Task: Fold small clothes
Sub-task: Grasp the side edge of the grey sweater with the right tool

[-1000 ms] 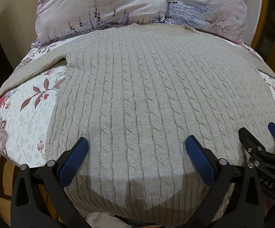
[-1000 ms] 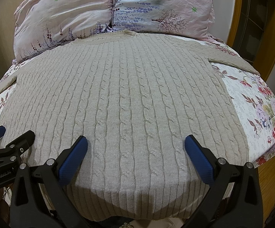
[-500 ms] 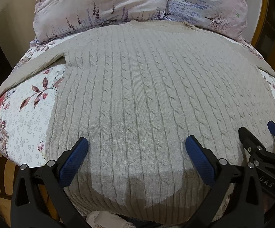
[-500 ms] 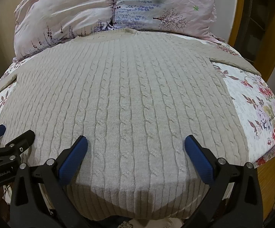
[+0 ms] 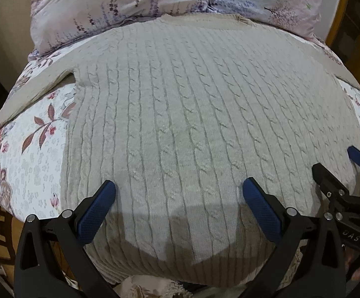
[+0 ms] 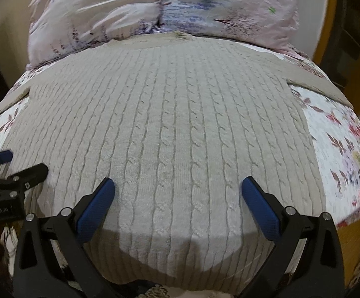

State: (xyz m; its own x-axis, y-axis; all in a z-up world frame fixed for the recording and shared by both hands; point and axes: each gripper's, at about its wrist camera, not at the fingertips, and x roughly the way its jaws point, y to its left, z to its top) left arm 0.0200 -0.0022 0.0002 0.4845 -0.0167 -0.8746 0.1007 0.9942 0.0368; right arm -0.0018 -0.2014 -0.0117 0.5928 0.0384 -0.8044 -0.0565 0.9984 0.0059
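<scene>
a home bedroom: a bed with a floral sheet (image 5: 30, 159) and pink flowered pillows (image 5: 120, 5) at its head.

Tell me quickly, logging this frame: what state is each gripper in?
Left gripper: open, holding nothing, above the sweater.
Right gripper: open, holding nothing, above the same sweater.

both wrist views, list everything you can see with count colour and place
sweater: 1, beige cable knit, spread flat on the bed, neckline toward the pillows
pillows: 2, pale pink with purple floral print, at the head of the bed
bedsheet: 1, white with red flowers, under the sweater
left gripper: 1, black with blue pads, jaws wide apart above the hem
right gripper: 1, black with blue pads, jaws wide apart above the hem
</scene>
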